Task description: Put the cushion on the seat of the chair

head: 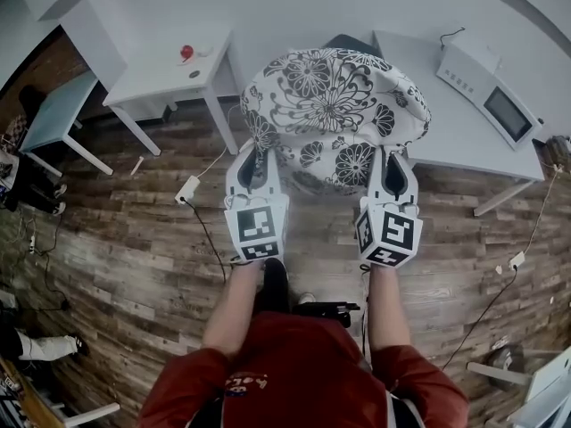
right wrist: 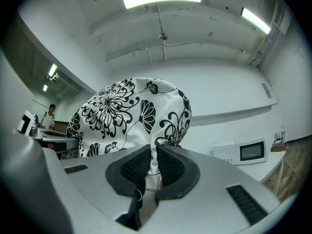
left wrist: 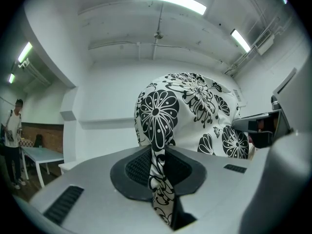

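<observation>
Cushion (head: pixel 335 105): white w/ black floral print, plump, rounded. Held up in the air, resting on nothing. Its near edge is pinched at 2 spots: left gripper (head: pixel 253 164) and right gripper (head: pixel 394 164).

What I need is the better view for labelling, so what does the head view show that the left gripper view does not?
Only the head view: the wearer's red top, the marker cubes on the left tool and right tool, and a small red object on a white table. Only the left gripper view: ceiling lights, a bystander at far left, and the fabric fold pinched between the left tool's pads. Both: the flower-print cushion, held by the tools.
</observation>
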